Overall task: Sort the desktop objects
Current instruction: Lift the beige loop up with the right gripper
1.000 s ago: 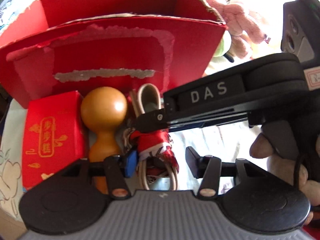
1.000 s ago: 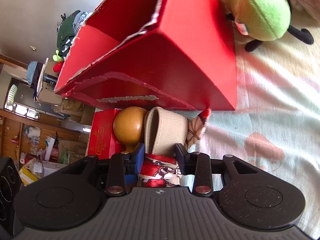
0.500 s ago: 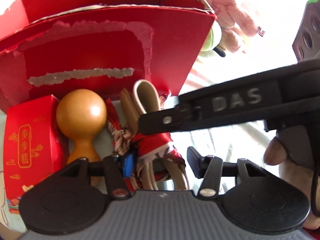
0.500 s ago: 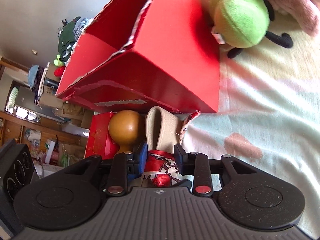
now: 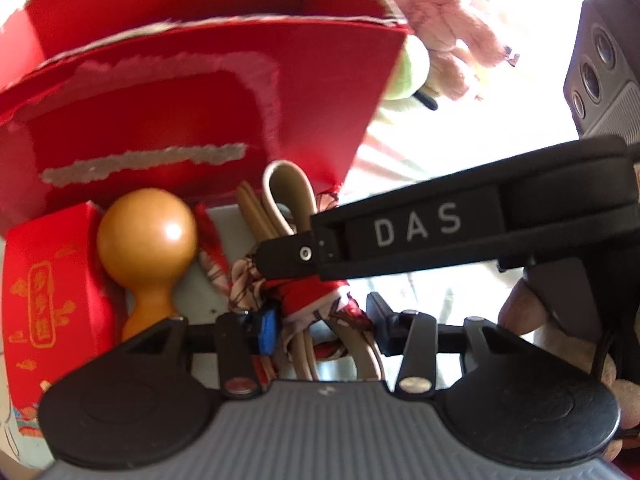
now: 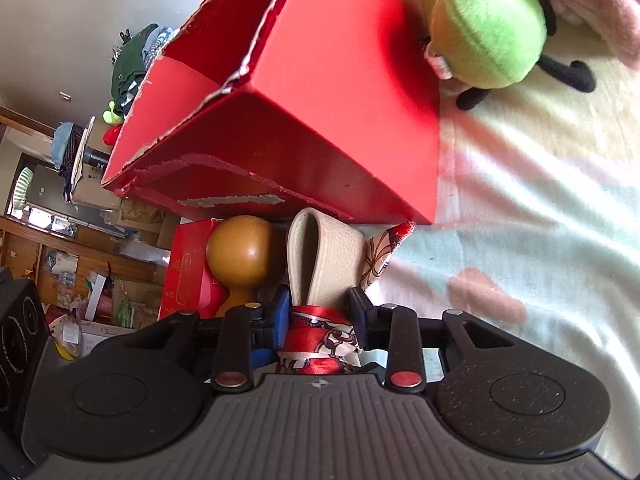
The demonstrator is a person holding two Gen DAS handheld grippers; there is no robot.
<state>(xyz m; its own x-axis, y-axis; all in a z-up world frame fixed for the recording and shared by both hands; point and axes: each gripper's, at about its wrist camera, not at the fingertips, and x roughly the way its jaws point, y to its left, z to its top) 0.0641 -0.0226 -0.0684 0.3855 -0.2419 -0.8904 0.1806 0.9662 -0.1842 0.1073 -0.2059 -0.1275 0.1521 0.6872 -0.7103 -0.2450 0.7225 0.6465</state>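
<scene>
The right gripper [image 6: 318, 322] has its jaws narrowed onto the red patterned scarf [image 6: 320, 340] wound round the beige strap [image 6: 320, 256], low in the centre of the right wrist view; the strap's loop stands up just above the fingertips. Half a second ago that bundle looked the same between the jaws, so the grip has held. What has changed is the framing: the big red box [image 6: 340, 100] now fills more of the upper middle and the green plush toy [image 6: 488, 36] has slid toward the upper right corner, which suggests the bundle is being carried toward the box.

In the left wrist view, the left gripper [image 5: 320, 320] has its jaws wide with nothing clamped; scarf and strap [image 5: 286, 196] lie across the gap, but whether they touch the pads I cannot tell. The right gripper's arm, marked DAS, crosses from the right edge to the centre, where it was also half a second ago.

Left of the bundle sit the wooden gourd [image 5: 148, 240] and, at the left edge, the small red carton [image 5: 48, 300], both just in front of the box. A pink plush toy [image 5: 436, 28] lies upper right.

My guess: the next move is a lift over the box's torn rim, where the trailing strap ends could snag the gourd.
</scene>
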